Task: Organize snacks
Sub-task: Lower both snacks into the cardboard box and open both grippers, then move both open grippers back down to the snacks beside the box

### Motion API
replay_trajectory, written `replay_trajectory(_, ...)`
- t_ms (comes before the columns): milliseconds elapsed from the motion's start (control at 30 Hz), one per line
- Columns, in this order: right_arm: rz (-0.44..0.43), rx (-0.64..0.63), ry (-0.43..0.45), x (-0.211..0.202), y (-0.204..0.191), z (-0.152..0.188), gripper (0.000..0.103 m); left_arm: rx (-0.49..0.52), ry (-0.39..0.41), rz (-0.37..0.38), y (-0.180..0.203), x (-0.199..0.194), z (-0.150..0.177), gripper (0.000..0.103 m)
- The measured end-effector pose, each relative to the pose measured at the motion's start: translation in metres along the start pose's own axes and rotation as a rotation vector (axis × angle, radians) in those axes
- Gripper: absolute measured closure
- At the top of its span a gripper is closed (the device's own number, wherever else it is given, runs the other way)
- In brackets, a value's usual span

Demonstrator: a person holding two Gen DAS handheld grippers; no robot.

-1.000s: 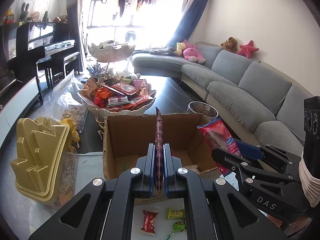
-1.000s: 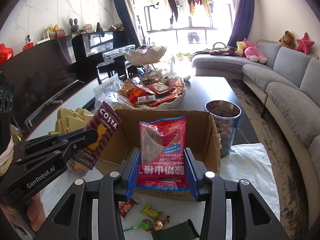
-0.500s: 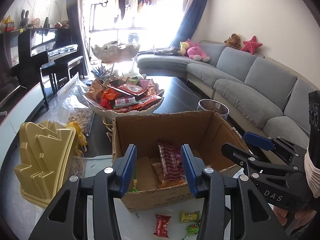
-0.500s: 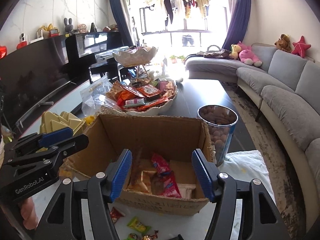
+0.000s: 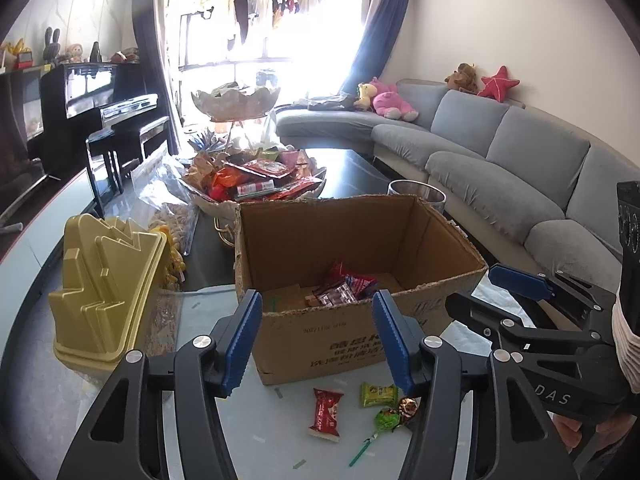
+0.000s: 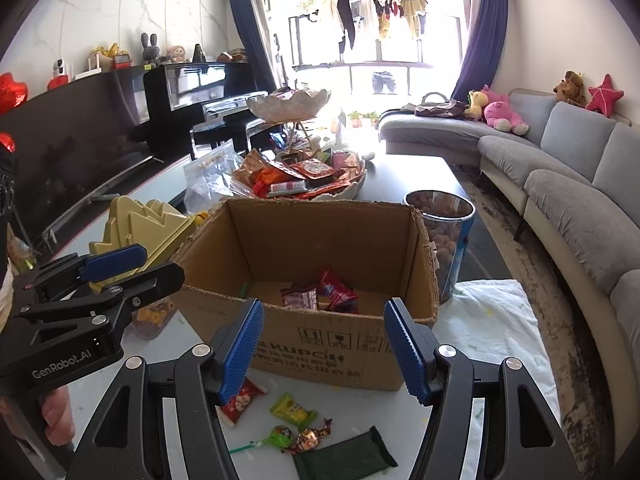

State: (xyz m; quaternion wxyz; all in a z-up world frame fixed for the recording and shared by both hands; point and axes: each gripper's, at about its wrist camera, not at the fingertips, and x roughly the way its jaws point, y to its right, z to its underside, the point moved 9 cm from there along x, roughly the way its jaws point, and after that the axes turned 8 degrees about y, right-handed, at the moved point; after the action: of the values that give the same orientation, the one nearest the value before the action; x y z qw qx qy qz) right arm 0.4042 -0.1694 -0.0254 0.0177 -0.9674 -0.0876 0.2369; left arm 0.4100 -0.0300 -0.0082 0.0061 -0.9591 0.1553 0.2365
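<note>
An open cardboard box (image 5: 448,240) (image 6: 420,240) stands on the table with red snack packets (image 5: 344,286) (image 6: 320,294) lying in it. My left gripper (image 5: 318,344) is open and empty, just in front of the box. My right gripper (image 6: 324,352) is open and empty too, beside it at the box's front. On the table in front of the box lie a small red packet (image 5: 326,414) (image 6: 240,398), a green packet (image 5: 378,394) (image 6: 294,410), a green lollipop (image 5: 384,420) (image 6: 276,438), a foil candy (image 6: 312,438) and a dark green pouch (image 6: 344,456).
A white tiered bowl piled with snacks (image 5: 256,184) (image 6: 304,176) stands behind the box. A gold mould-like container (image 5: 104,280) (image 6: 144,224) is on the left. A glass jar of round snacks (image 6: 444,236) stands right of the box, on a white cloth (image 6: 496,328). A grey sofa (image 5: 520,168) runs along the right.
Both grippers opened and dropped their packets into the box, the left a dark cookie pack, the right a red bag. Both then drew back and lower in front of the box.
</note>
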Motion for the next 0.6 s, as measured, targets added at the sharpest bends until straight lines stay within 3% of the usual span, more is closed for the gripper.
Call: replay_trajectory(600, -0.001, 0.005, -0.131, -0.002, 0.003, 0.071, 0.04, 0.06, -0.085, -0.027, 0.008, -0.003, 0.064, 0.042)
